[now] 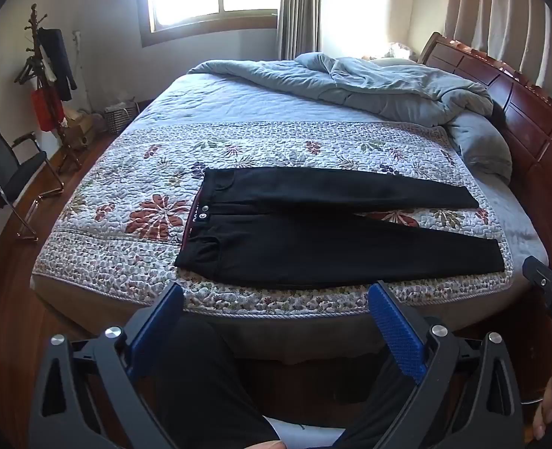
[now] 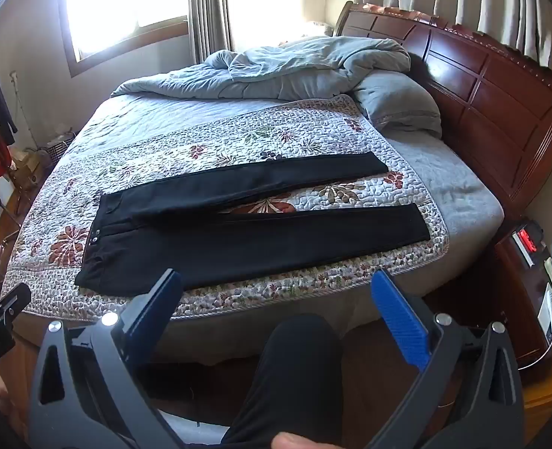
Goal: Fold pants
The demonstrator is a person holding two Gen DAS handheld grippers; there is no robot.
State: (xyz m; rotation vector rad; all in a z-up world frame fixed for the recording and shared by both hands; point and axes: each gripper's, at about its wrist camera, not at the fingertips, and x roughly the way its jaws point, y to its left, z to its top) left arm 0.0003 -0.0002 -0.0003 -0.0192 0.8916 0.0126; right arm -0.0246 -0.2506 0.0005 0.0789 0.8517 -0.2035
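nearest, the left gripper (image 1: 276,292) and the right gripper (image 2: 276,280) hang side by side short of the bed's near edge, both tipped down toward it, jaws spread wide with nothing between them; neither touches cloth. the person's dark-clad legs show below each. that pose reads as a ready stance before the first grab.

just beyond, the black pants (image 1: 336,224) lie flat on the flowered quilt (image 1: 134,172), waistband to the left, legs running right and parted in a narrow v. laid out smooth like this, probably so one leg can be folded over the other.

farther back, a grey duvet (image 1: 380,82) is bunched against the wooden headboard (image 2: 481,86), clear of the work.
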